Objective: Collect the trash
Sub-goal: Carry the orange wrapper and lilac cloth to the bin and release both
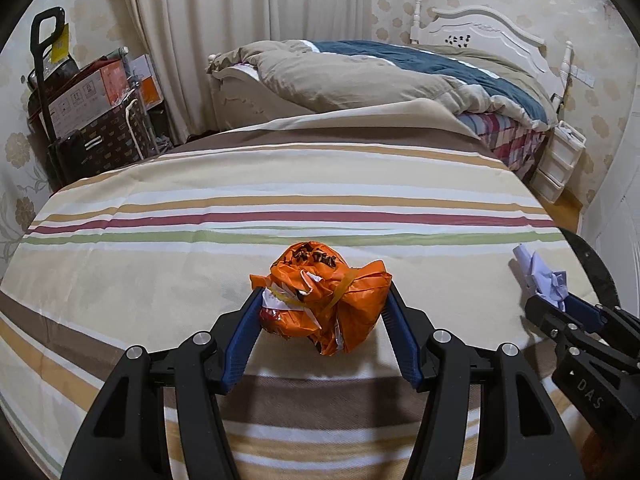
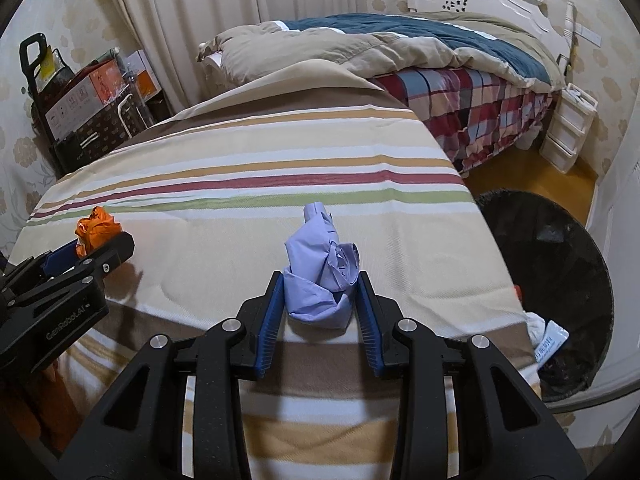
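A crumpled orange plastic wrapper [image 1: 322,300] sits between the blue pads of my left gripper [image 1: 323,294], which is shut on it just above the striped cloth [image 1: 280,208]. A crumpled pale blue paper wad [image 2: 320,276] is squeezed between the pads of my right gripper [image 2: 319,282], also shut. In the left wrist view the right gripper [image 1: 554,300] shows at the right edge with the blue paper wad [image 1: 540,274]. In the right wrist view the left gripper [image 2: 86,250] shows at the left with the orange wrapper [image 2: 96,228].
A black round bin [image 2: 560,280] with trash inside stands on the floor right of the striped surface [image 2: 240,184]. Behind are a bed with quilts [image 1: 380,72], white drawers [image 1: 558,156], curtains [image 1: 240,20], and stacked boxes [image 1: 92,108] at the left.
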`<state>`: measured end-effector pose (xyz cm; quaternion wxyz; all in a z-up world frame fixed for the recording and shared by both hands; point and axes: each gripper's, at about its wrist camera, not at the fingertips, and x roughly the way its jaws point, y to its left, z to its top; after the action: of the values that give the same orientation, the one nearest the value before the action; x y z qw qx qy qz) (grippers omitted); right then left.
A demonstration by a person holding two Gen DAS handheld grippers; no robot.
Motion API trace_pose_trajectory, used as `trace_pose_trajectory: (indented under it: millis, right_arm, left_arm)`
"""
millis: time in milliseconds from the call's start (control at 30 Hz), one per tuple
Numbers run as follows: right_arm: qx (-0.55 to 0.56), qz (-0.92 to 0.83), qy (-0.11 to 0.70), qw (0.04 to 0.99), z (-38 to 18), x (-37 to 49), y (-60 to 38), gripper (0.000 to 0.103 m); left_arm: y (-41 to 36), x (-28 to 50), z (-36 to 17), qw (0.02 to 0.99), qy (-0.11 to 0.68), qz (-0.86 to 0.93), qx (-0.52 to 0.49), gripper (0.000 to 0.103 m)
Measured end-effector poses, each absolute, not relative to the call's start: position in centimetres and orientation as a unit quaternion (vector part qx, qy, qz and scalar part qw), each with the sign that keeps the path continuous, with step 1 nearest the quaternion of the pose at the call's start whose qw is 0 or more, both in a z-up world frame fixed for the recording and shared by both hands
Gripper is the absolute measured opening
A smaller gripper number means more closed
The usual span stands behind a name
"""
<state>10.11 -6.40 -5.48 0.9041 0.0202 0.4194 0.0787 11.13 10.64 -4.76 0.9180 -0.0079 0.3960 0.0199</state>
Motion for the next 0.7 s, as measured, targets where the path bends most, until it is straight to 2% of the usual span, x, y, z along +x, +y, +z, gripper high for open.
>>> trace_pose_trajectory:
  millis: [700]
  right_arm:
    - [0.053,-0.017,0.38,0.923,-3.5,6.2,-16.0,0.035]
  left_arm:
    - [0.3,9.8,-2.4,0.931,0.354,-0.086,0.02,0.059]
